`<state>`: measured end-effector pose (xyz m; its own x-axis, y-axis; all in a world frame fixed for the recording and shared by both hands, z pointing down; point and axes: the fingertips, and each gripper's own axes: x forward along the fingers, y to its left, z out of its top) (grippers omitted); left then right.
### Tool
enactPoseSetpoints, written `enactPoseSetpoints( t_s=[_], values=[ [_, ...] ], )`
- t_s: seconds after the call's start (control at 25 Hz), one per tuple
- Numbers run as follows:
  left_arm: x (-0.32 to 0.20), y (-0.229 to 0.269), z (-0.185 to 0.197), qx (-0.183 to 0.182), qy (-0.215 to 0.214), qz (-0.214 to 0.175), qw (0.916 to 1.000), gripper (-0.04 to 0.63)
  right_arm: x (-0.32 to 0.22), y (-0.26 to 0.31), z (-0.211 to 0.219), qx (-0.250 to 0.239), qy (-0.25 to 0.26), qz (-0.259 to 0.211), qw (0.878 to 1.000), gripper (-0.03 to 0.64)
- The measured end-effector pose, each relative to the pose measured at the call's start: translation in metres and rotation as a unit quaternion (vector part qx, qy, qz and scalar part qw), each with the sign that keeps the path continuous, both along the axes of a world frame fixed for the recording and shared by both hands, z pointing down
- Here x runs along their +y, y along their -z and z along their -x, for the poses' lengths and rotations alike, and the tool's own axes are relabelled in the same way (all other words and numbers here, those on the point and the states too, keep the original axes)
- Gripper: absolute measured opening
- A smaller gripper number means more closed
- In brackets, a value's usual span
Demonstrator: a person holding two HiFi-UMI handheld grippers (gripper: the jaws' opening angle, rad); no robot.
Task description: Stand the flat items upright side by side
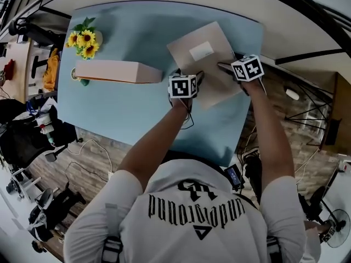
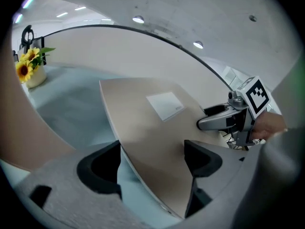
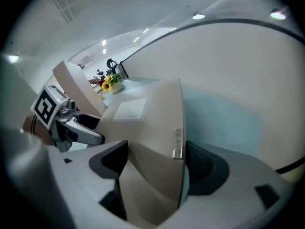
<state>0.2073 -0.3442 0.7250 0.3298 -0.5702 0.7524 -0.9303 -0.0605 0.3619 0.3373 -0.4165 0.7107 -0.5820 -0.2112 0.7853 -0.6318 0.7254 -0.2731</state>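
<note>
**Two-handed pickup at the blue tabletop [image 1: 126,114]:** a person leans over the near edge w/ a gripper in each hand, both set on the labelled folder [image 1: 203,70]. It sits askew nr the far right corner, white label [image 1: 201,51] up; flat or barely raised, can't tell.

L gripper [image 2: 152,147] is astride the folder's near-left edge, jaws apart. One jaw is over the beige face, the other out over the tabletop, and no pinch shows. R gripper [image 3: 156,147] does likewise at the right-hand edge, jaws wide, outer pad just beside the spine w/ its small metal tag [image 3: 177,144]. It isn't clamped as far as the views show.

A second folder [image 1: 112,71] looks already stood on its long edge toward the left edge. It is just beside a pot of sunflowers [image 1: 83,40] at the far left corner.

Handling, by the look: stiff board, prob. light, smooth and so apt to slip. The edge is thin, w/ little for pads to bite unless one jaw gets under. Best hold is approx mid-way along the two opposite side edges, so it tips up w/o twisting. Once on edge it will likely be tippy and want the second folder alongside.
</note>
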Motion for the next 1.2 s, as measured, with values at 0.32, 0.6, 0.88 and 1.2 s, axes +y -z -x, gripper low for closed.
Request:
enactPoseSetpoints(
  t_s=[0.32,0.6,0.88,1.2],
  values=[
    [0.029,0.053,-0.008,-0.032,-0.046,-0.063,0.9964,0.422,0.058,0.060,-0.021,0.001,-0.065,-0.086,0.994,0.370],
    [0.068,0.099,-0.005,-0.059,-0.074,-0.112,0.9892,0.417,0.112,0.106,-0.024,-0.003,-0.106,-0.149,0.983,0.357],
    [0.107,0.158,0.006,-0.091,-0.111,-0.175,0.9740,0.416,0.165,0.155,-0.015,-0.045,-0.149,-0.202,0.967,0.359],
    [0.138,0.217,0.022,-0.121,-0.151,-0.254,0.9476,0.416,0.212,0.211,0.000,-0.076,-0.196,-0.274,0.939,0.356]
  ],
)
